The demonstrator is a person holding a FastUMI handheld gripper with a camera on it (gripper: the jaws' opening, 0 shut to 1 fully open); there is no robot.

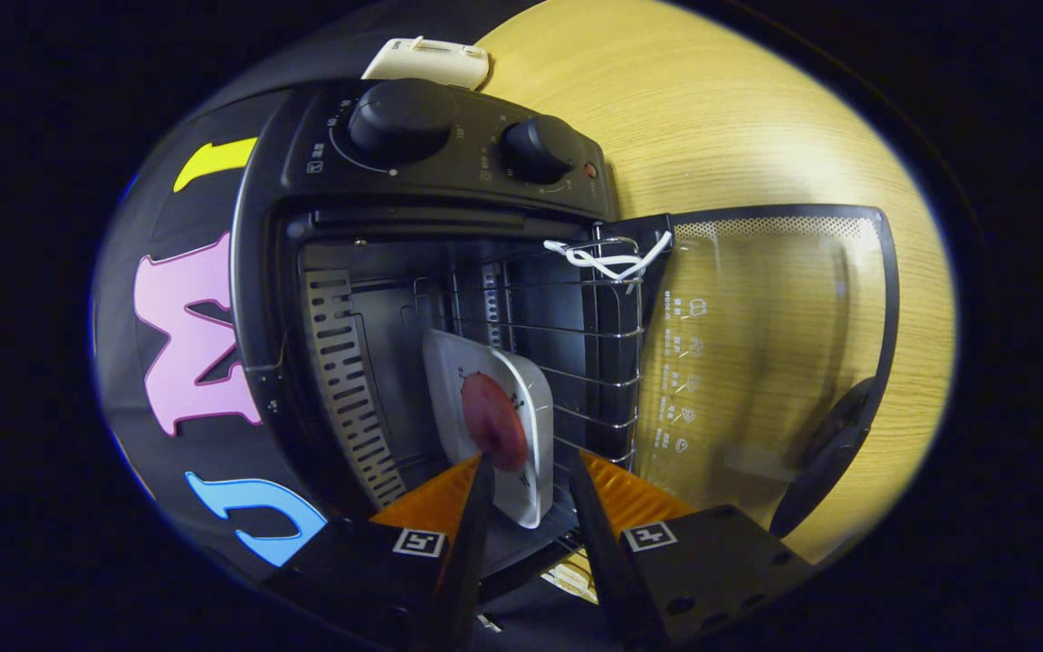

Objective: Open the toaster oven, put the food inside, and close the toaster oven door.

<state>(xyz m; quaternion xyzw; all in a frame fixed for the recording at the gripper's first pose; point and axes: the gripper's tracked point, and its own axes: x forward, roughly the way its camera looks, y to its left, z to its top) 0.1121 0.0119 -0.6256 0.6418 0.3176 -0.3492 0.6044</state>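
Note:
The black toaster oven (449, 181) stands open, and its glass door (757, 344) lies folded down flat over the wooden table (712, 118). A white plate (449, 380) carrying a reddish piece of food (494, 421) is partly inside the oven cavity, just above the wire rack (607, 362). My gripper (531, 466) holds the plate's near rim, with one finger on its top face next to the food and the other under the rim. The view is rolled sideways, so the oven's control panel appears at the top.
Two black knobs (399, 118) (540, 145) sit on the control panel. A white cord (607, 258) is tied to the rack's front edge. The door's dark handle (825, 453) juts out at its far end. A white object (431, 62) lies behind the oven.

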